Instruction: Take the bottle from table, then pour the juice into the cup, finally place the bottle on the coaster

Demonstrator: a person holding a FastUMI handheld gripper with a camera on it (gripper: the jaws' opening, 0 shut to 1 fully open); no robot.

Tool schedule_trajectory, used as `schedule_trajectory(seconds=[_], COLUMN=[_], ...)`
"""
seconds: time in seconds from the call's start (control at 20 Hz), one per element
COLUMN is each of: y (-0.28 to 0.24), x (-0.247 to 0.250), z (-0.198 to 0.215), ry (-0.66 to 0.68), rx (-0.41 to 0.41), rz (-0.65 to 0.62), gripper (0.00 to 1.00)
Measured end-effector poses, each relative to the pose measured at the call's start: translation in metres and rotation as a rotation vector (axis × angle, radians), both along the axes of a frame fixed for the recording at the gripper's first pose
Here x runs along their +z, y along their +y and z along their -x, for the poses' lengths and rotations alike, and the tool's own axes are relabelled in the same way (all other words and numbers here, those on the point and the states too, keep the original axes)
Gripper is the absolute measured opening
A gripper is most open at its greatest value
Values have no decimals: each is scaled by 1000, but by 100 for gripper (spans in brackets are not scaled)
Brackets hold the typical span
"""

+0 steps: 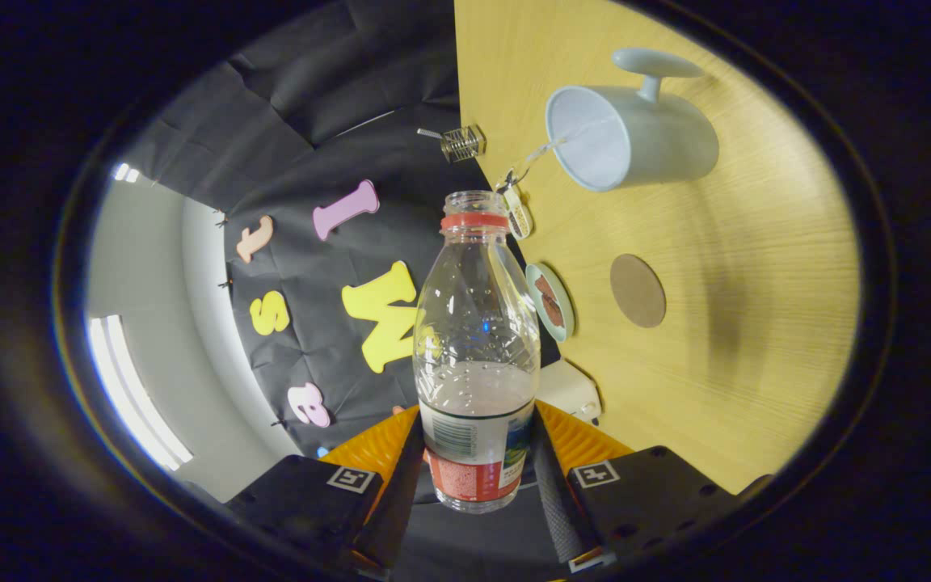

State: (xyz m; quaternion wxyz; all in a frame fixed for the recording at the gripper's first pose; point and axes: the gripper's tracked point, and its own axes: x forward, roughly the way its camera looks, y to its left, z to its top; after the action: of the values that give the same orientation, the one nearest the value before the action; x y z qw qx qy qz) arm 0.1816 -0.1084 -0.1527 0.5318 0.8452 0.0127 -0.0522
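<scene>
Fingers (478, 465) clamp the open bottle (475, 339) by its labelled lower body, leaving its uncapped neck free for pouring. Rolled sideways with the view, its mouth points toward the pale cup (631, 129) on the tabletop (756, 323); the round coaster (638, 290) waits nearby, bare, apparently for the bottle.

The clear plastic bottle (475, 347) sits clamped between the hand-held gripper (478, 477) fingers. Beyond its mouth on the wooden bench (724, 339) stands the pale blue mug (635, 133); the round brown coaster (638, 290) lies between mug and fingers, a small dish (551, 301) beside it.
</scene>
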Motion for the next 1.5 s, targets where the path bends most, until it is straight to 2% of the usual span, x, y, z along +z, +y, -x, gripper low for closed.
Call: schedule_trajectory(seconds=[0.95,1.5], y=[-12,-21], x=[47,57], z=[-6,-11], ry=[-79,-108], rx=[-55,-79], rz=[-96,-170], gripper=[74,74])
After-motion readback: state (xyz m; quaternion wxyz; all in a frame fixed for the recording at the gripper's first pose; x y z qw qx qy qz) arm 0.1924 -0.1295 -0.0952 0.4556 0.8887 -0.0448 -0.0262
